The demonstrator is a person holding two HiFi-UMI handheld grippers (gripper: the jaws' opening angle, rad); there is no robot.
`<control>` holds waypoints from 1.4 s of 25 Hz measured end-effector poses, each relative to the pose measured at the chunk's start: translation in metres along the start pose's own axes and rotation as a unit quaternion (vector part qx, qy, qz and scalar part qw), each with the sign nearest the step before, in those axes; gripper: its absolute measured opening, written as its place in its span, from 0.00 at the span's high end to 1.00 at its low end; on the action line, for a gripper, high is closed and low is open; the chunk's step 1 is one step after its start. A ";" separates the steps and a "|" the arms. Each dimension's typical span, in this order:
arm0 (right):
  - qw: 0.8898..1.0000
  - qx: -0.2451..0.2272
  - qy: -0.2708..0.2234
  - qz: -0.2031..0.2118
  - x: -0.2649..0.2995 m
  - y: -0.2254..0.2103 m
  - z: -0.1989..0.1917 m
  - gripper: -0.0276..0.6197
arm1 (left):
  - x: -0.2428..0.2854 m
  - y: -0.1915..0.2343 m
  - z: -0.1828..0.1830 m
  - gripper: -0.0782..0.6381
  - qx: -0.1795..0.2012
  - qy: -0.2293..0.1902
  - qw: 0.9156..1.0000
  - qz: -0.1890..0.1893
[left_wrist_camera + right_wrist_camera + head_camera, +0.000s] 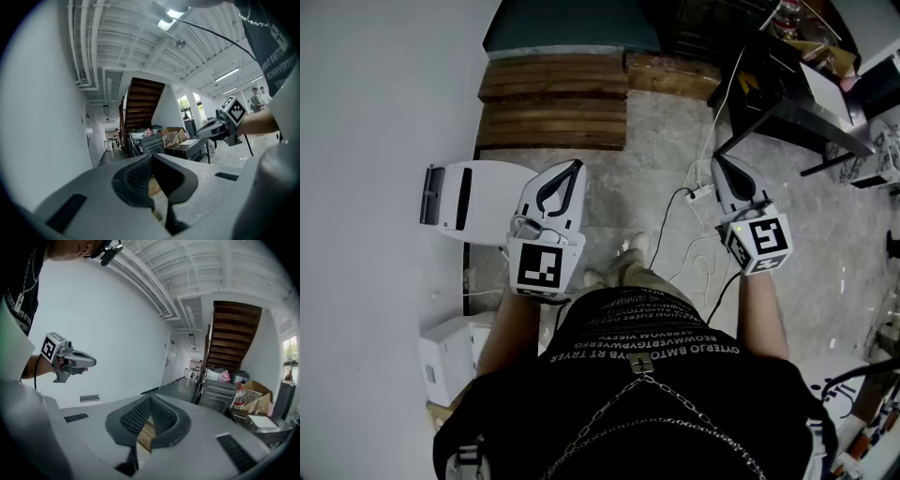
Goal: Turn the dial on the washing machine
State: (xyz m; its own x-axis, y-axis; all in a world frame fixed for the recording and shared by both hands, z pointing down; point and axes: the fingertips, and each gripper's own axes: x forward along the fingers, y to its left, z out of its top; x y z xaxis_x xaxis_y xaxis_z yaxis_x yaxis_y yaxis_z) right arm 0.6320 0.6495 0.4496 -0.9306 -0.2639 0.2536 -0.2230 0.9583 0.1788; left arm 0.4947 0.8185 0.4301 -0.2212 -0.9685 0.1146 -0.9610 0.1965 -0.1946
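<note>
Saw wooden steps ahead, at the edge of a grey concrete floor. Noted a white power strip with cables trailing across that floor, near a black desk. Spotted a cardboard box and what looked like a bottle on the desk.

Grey mottled concrete floor. Dark brown wooden plank steps sit on it at the far side, next to the white wall. A white power strip lies near the middle, with thin cables trailing from it across the concrete. Black metal table legs stand at the far right. Pale shoes stand centrally.
</note>
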 end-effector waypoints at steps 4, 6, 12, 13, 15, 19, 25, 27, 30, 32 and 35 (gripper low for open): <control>1.000 0.021 -0.005 0.002 0.024 -0.026 -0.012 0.96 | 0.035 0.010 -0.001 0.88 0.007 0.005 1.000 0.003; 1.000 0.027 -0.013 0.002 0.035 -0.039 -0.012 0.96 | 0.053 0.014 0.002 0.88 0.022 0.004 1.000 0.005; 0.999 0.011 -0.024 0.020 0.061 -0.059 -0.011 0.96 | 0.090 0.020 0.007 0.88 0.014 0.004 1.000 0.024; 0.999 0.006 -0.024 0.024 0.065 -0.063 -0.011 0.96 | 0.097 0.021 0.008 0.88 0.010 0.005 1.000 0.026; 0.999 -0.001 -0.023 0.029 0.070 -0.072 -0.011 0.96 | 0.110 0.022 0.012 0.88 -0.001 0.003 1.000 0.031; 0.999 -0.006 -0.028 0.030 0.069 -0.098 -0.008 0.96 | 0.134 0.021 0.025 0.88 -0.013 -0.002 0.999 0.039; 0.999 0.002 -0.039 0.030 0.066 -0.157 -0.010 0.96 | 0.174 0.021 0.044 0.88 -0.008 -0.006 0.998 0.068; 0.998 0.006 -0.044 0.035 0.065 -0.172 -0.011 0.96 | 0.187 0.018 0.051 0.88 -0.009 -0.008 0.997 0.076; 0.998 0.012 -0.047 0.045 0.064 -0.188 -0.015 0.96 | 0.202 0.012 0.058 0.88 -0.018 -0.013 0.996 0.082; 0.997 0.016 -0.047 0.051 0.067 -0.197 -0.018 0.96 | 0.208 0.010 0.059 0.88 -0.023 -0.011 0.996 0.089; 0.996 0.022 -0.049 0.065 0.073 -0.203 -0.020 0.96 | 0.213 0.010 0.058 0.88 -0.025 0.001 0.995 0.097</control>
State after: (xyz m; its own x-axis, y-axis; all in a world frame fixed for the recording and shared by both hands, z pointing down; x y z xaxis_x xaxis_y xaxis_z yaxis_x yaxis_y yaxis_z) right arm 0.6150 0.4332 0.4513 -0.9757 -0.1270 0.1783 -0.1088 0.9881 0.1086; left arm 0.4472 0.6051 0.3965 -0.4037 -0.9112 0.0821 -0.9073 0.3871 -0.1644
